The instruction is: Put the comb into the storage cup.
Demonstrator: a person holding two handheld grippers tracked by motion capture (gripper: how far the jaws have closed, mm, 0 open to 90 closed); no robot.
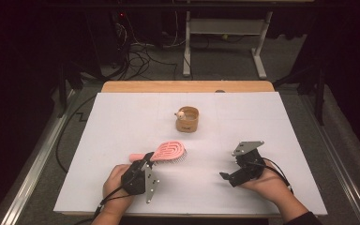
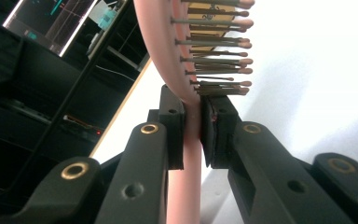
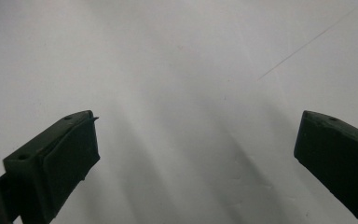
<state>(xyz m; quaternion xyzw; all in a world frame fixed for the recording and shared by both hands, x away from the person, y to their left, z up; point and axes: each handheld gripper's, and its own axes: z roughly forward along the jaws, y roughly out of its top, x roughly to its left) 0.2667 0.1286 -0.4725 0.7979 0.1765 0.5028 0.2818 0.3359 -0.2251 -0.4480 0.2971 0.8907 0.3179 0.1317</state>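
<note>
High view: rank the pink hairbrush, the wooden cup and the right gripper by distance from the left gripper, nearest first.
1. Pink hairbrush: clamped in the left gripper by its handle, head pointing right.
2. Right gripper: off to the right, near the table's front edge.
3. Wooden cup: farthest, toward the back at mid-table.

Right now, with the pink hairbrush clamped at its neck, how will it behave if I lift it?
The pink hairbrush looks like rigid plastic, so it probably won't droop. The left gripper holds it at the narrow neck, with the bristled head beyond the jaws, so it may pivot. It seems light.
</note>
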